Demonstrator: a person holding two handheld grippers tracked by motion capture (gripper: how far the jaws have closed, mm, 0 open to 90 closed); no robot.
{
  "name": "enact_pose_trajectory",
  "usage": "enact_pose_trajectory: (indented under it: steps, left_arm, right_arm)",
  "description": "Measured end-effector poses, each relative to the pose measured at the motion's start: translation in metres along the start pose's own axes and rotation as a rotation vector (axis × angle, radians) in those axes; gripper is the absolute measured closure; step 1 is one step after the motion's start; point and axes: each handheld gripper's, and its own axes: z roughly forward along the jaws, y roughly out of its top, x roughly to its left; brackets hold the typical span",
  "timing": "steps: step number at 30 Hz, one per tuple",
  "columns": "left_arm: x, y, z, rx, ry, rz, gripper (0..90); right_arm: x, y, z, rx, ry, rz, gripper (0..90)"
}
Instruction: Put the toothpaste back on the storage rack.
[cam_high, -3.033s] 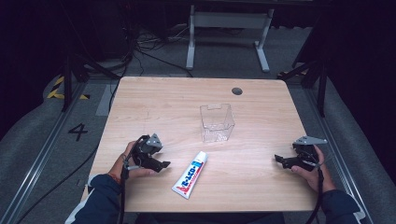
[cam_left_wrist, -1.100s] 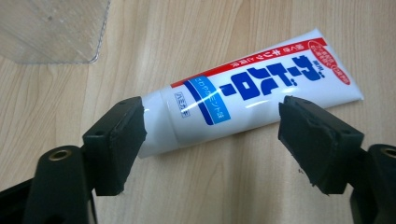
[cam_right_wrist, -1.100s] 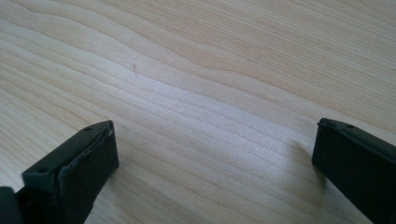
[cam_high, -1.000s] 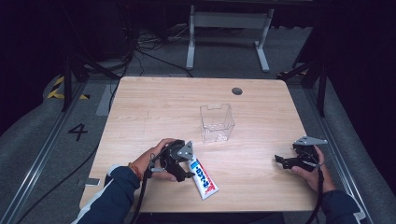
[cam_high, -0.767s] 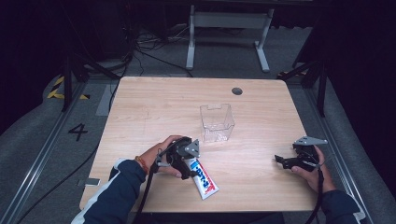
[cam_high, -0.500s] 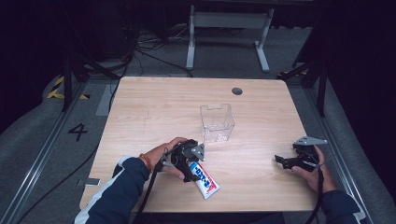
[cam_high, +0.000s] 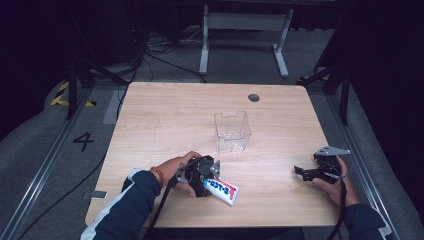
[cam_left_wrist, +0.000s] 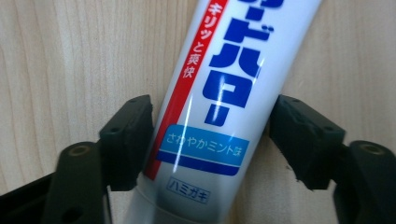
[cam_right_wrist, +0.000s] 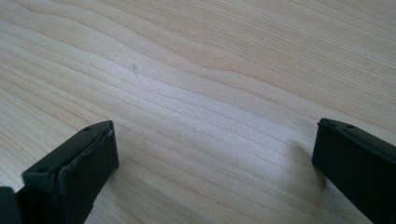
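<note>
We see the left gripper (cam_high: 207, 176) low over the near middle of the wooden bench (cam_high: 165, 115), held in the person's left hand (cam_high: 178, 167), with the toothpaste tube (cam_high: 221, 188) lying flat on the wood and running out from under it toward the near right. In the left gripper view the tube (cam_left_wrist: 219, 107) sits between the two black fingers (cam_left_wrist: 128, 140): their jaws have just been closing around it, the left one touching the tube's red-striped edge, the right one just beside the other edge with a thin gap, so we would not call it clamped yet. The tube is white with blue and red Japanese lettering. A clear plastic box (cam_high: 232, 131) stands upright on the bench beyond the tube, apart from it. Our right gripper (cam_high: 306, 171) rests at the near right edge in the right hand (cam_high: 334, 181), well apart from the tube; in its own view its fingers (cam_right_wrist: 74, 172) stand wide over bare wood.
</note>
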Motion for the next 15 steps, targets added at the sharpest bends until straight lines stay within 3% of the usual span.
enact_pose_trajectory:
  steps: [6, 8, 15]
  left_arm:
    - [0.0, 0.01, 0.004, 0.004, -0.024, 0.001, 31.8]
    - [-0.001, 0.015, 0.005, 0.008, -0.024, 0.023, 32.0]
    - [0.0, 0.021, 0.005, 0.021, -0.016, 0.003, 42.7]
  right_arm:
    - [0.0, 0.0, 0.0, 0.0, 0.0, 0.0, 0.4]
    - [0.0, 0.0, 0.0, 0.0, 0.001, -0.001, 0.4]
    - [0.0, 0.0, 0.0, 0.0, -0.001, 0.001, 0.4]
